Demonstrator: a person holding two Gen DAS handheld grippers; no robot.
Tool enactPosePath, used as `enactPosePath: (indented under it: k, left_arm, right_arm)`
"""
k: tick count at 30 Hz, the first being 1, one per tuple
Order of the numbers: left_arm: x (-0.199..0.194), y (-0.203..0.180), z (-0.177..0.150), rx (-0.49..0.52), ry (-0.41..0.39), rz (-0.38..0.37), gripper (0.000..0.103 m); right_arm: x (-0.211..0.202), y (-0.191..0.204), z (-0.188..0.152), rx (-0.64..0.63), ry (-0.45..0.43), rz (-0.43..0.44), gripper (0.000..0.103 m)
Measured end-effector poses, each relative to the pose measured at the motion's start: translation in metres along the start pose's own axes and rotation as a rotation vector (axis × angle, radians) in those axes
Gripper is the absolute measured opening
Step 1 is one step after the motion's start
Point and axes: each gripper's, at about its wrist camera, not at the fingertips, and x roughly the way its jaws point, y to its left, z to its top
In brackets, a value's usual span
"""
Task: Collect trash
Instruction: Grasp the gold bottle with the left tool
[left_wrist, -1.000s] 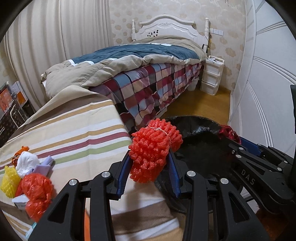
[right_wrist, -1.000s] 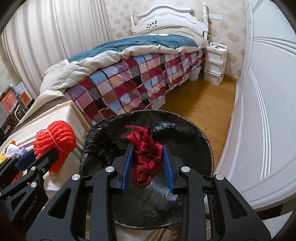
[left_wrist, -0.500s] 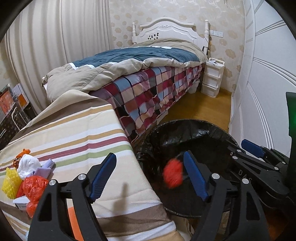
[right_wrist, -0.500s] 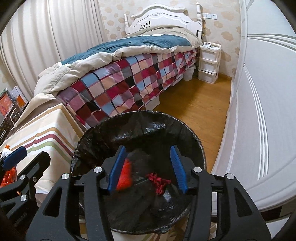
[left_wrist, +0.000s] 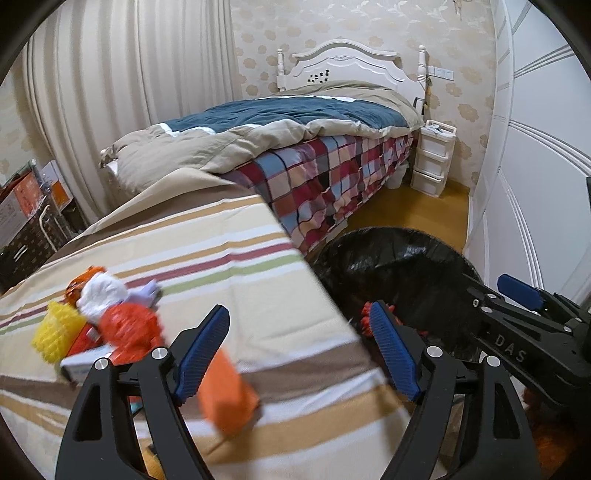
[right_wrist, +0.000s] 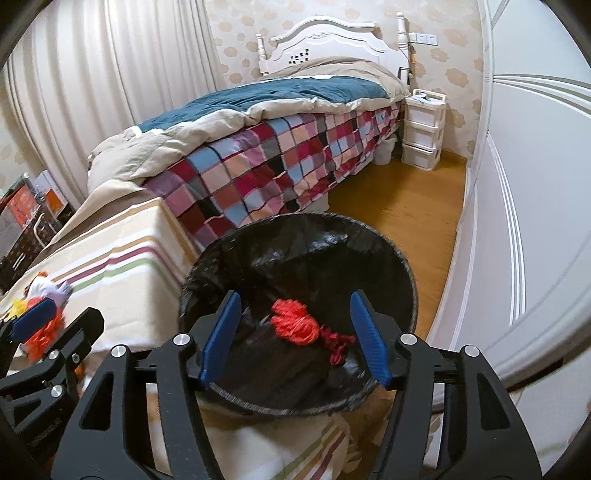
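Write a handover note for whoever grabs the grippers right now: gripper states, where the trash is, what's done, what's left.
Left gripper: open, nothing between the fingers; jaws have just been opening. It sits over the edge of the striped table.
Right gripper: open, empty, jaws have just been opening; it is above the bin.
Done: the red foam net and the dark red ribbon lie in the bin.
Left: the pile on the table: yellow net, white wad, red-orange net, some flat packaging under them, and a blurred orange piece near the left fingers.
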Motion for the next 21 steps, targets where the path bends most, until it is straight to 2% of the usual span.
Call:
enactPosePath:
  k: [10,21]
  left_arm:
    - [-0.032,0.038,-0.034,-0.026,0.004,0.054,0.078]
    - [-0.053,0.081,-0.064,-0.084,0.02,0.13,0.078]
  right_arm:
    - [-0.032,0.023,-0.038,-0.026,0.024,0.037,0.065]
    - [-0.05,0.05,-0.055,-0.067,0.026,0.074,0.065]
